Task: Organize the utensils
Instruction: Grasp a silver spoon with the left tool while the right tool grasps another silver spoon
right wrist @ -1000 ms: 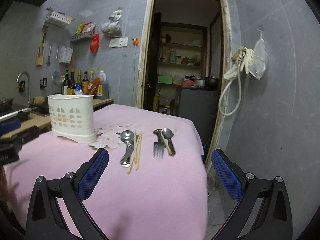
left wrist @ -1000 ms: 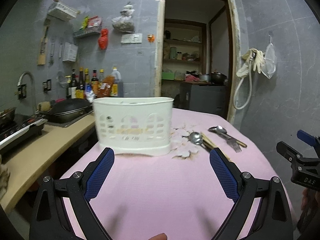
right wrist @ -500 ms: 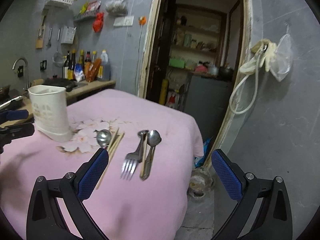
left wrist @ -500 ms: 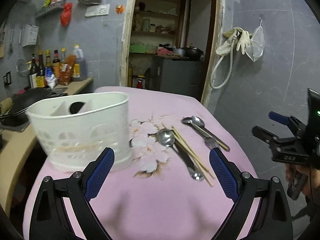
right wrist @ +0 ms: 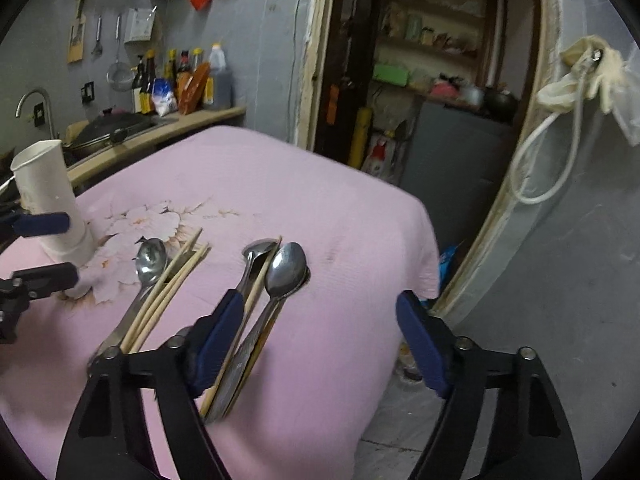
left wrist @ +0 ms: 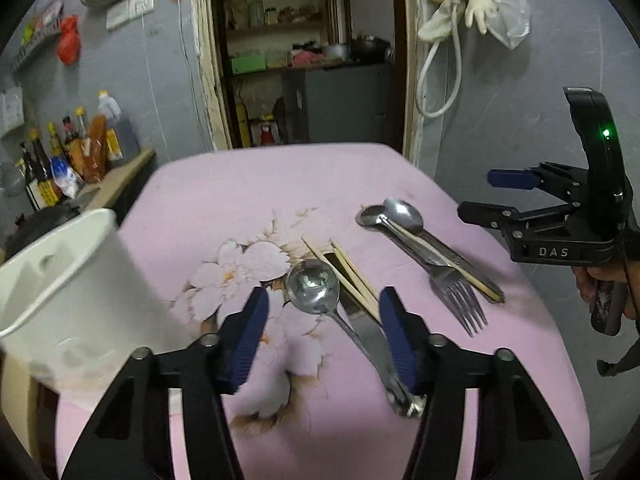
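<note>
A white slotted utensil holder stands at the left of the pink tablecloth; it also shows in the right wrist view. A round spoon, a knife and chopsticks lie together mid-table. Two spoons, a fork and one chopstick lie further right. My left gripper is open, low over the round spoon's handle. My right gripper is open over the table's right edge, near the oval spoon; it shows in the left wrist view.
A kitchen counter with a black pan and sauce bottles runs along the left. An open doorway with shelves is behind the table. The table's right edge drops to the floor beside the wall.
Both grippers have moved forward and down toward the utensils. The left one swung right, away from the holder, and narrowed its opening. The right one came close over the spoons and fork.
</note>
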Available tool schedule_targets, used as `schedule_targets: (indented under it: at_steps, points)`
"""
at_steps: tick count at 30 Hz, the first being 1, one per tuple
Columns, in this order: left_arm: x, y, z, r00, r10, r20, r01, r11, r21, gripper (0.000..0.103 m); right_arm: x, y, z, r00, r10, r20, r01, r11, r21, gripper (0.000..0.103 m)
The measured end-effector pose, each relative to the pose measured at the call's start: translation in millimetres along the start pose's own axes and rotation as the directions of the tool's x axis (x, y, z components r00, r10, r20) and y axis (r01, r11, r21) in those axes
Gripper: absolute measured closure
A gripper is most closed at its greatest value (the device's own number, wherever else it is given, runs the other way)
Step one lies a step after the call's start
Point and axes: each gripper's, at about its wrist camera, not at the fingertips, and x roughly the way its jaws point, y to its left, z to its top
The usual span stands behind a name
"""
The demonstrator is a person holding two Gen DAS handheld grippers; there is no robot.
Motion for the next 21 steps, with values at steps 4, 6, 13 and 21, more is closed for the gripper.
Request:
schedule_targets:
  at_steps: [4, 6, 13, 21]
  points:
    - [24, 11, 0, 0.998, -0.004, -0.056, 0.003, 1.000, -0.015, 0.068, 22, 2, 5, 0.998, 0.036, -0.049, -0.038, 0.999, -0.031, 0.051]
    - [34, 20, 0, 0.997, -0.022, -0.081, 0.019, 0.999, -0.042, 0.071, 30, 4, 6, 0.996, 0.042, -0.075, -0.046, 0.997, -0.057, 0.056]
    - [55, 30, 8, 0.994, -0.020, -0.109, 0.014, 0.998, -0.058, 0.071, 43, 0, 4, 0.991, 0.080, -0.105, -0.085, 0.995, -0.048, 0.062]
    - [74, 32, 5, 0.981, -0.062, -0.184, 0.049, 0.996, -0.073, 0.071, 53, 2, 7, 0.986, 0.111, -0.122, -0.117, 0.992, -0.046, 0.068]
